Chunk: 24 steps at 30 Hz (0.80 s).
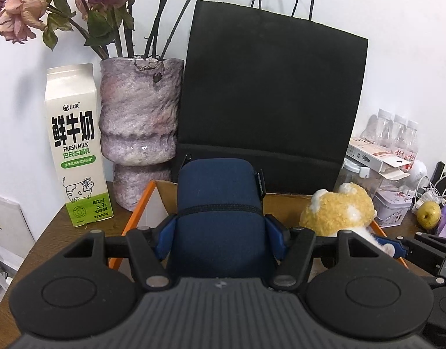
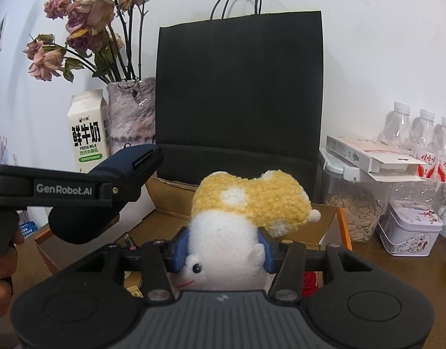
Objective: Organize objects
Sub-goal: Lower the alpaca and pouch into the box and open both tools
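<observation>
My left gripper (image 1: 221,234) is shut on a navy blue zip pouch (image 1: 220,203), held above an open cardboard box (image 1: 164,192) with orange edges. In the right wrist view the same pouch (image 2: 118,168) shows at the left, over the box's left part. My right gripper (image 2: 223,247) is shut on a white and yellow plush toy (image 2: 246,197), pinching its white body above the box (image 2: 324,224). In the left wrist view the plush toy (image 1: 337,212) sits at the right with the right gripper (image 1: 397,247) beside it.
Behind the box stand a black paper bag (image 1: 269,96), a purple vase (image 1: 138,133) of dried roses and a milk carton (image 1: 77,145). On the right are water bottles (image 2: 420,142), a seed jar (image 2: 353,203), a tin (image 2: 409,229) and a green fruit (image 1: 428,214). A hand (image 2: 1,267) shows at the left.
</observation>
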{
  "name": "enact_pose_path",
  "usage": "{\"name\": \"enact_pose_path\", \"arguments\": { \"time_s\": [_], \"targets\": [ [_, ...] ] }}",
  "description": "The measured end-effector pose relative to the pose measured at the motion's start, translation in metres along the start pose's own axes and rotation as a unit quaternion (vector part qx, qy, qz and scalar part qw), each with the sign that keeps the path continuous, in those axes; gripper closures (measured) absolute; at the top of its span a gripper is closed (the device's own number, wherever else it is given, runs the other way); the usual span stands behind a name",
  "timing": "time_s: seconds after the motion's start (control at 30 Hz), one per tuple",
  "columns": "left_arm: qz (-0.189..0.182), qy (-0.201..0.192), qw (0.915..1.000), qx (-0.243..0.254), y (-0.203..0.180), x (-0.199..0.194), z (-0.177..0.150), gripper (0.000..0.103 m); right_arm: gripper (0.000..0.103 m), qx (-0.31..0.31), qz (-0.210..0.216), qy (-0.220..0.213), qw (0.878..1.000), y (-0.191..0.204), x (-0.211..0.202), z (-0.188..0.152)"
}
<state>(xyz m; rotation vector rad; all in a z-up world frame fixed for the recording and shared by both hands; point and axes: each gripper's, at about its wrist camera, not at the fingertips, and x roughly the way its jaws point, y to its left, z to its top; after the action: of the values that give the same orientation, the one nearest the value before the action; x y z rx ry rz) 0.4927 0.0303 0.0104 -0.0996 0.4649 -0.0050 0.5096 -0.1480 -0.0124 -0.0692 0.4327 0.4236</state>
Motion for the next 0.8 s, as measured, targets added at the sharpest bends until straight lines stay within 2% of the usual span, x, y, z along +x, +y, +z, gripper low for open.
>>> {"name": "enact_pose_path", "arguments": {
  "time_s": [0.13,0.17,0.2,0.23,0.27,0.4,0.8],
  "targets": [
    [0.001,0.004,1.0,0.001,0.0008,0.0027,-0.0007,0.033,0.053,-0.003,-0.005,0.004,1.0,0.0008,0.0019,-0.0016],
    [0.003,0.0,1.0,0.002,0.0009,0.0024,-0.001,0.024,0.046,-0.005,-0.011,0.001,1.0,0.0009,0.0019,-0.0023],
    [0.005,-0.007,1.0,0.004,0.0009,0.001,-0.0008,0.016,0.027,-0.007,-0.016,0.001,1.0,0.0011,0.0022,-0.0026],
    [0.009,-0.014,0.9999,0.002,0.0012,-0.0006,-0.0006,0.0,0.017,-0.007,-0.021,0.002,1.0,0.0008,0.0027,-0.003],
    [0.013,-0.025,0.9996,0.001,0.0012,-0.0032,-0.0007,0.0,0.005,-0.006,-0.024,0.002,1.0,0.0003,0.003,-0.0039],
    [0.011,-0.026,0.9996,0.008,-0.0017,-0.0048,-0.0005,0.0,0.0,-0.006,-0.032,0.011,0.999,-0.0001,0.0062,-0.0062],
    [0.019,-0.011,0.9997,0.012,-0.0033,-0.0023,-0.0038,0.0,0.0,-0.008,-0.031,0.018,0.999,0.0019,0.0067,-0.0078]
  ]
}}
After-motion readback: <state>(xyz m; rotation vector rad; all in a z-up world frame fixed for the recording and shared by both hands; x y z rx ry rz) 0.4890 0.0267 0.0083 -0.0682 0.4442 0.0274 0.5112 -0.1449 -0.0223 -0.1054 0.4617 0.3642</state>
